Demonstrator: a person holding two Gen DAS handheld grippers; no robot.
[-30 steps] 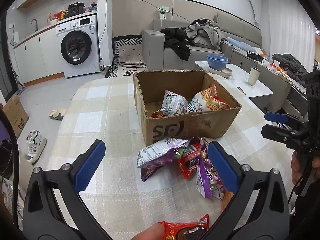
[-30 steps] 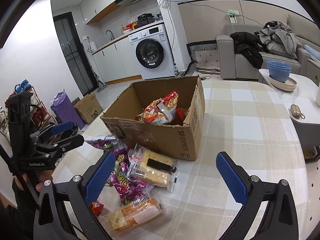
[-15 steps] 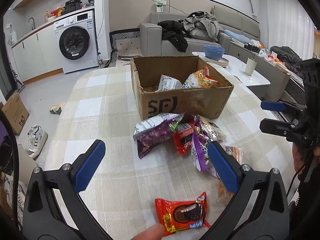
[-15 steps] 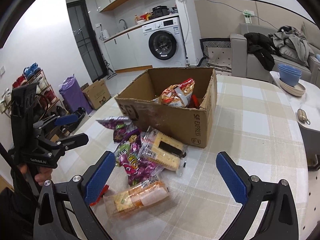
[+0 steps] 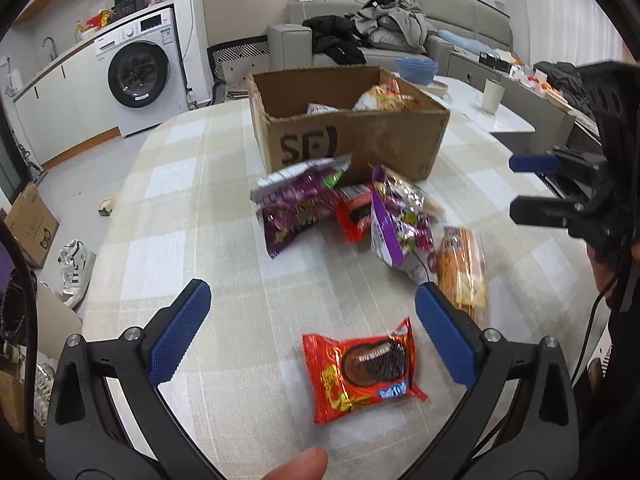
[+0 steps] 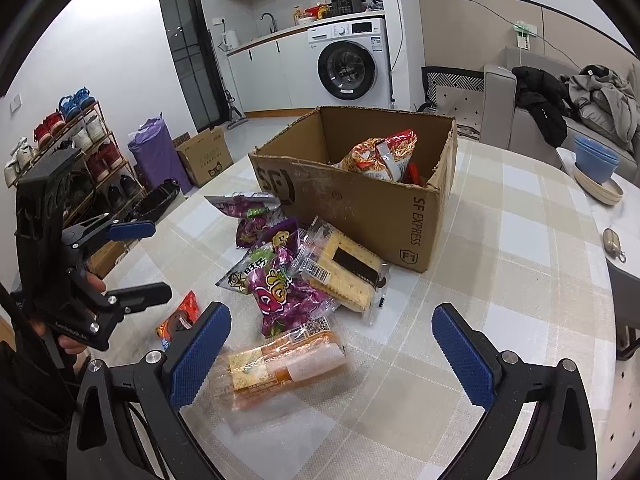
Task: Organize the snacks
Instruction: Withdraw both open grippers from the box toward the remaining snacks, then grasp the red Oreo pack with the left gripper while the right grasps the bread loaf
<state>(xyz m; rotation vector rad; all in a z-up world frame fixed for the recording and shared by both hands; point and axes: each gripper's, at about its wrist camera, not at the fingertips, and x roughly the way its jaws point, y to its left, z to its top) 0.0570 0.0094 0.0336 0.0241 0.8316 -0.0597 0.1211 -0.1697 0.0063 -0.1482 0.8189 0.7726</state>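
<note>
The left gripper [image 5: 308, 324] had been drawn back, its jaws spread wide and empty above the red cookie packet [image 5: 360, 368]. The right gripper [image 6: 330, 338] was likewise released. Remaining snacks [image 6: 280, 276], somewhat blurred, lay before the cardboard box [image 6: 360, 200].

Both my feeds are evenly lit by soft indoor light, with only faint shadows under the snack packs on the table [image 5: 168, 216]. The left wrist view is smeared: the purple bag [image 5: 296, 208] and red cookie pack [image 5: 360, 368] look blurred. On the right wrist view the orange cracker pack [image 6: 280, 364] is soft, while the box [image 6: 360, 200] reads sharp. Fisheye bends walls near the edges, and black vignette fills the corners.
</note>
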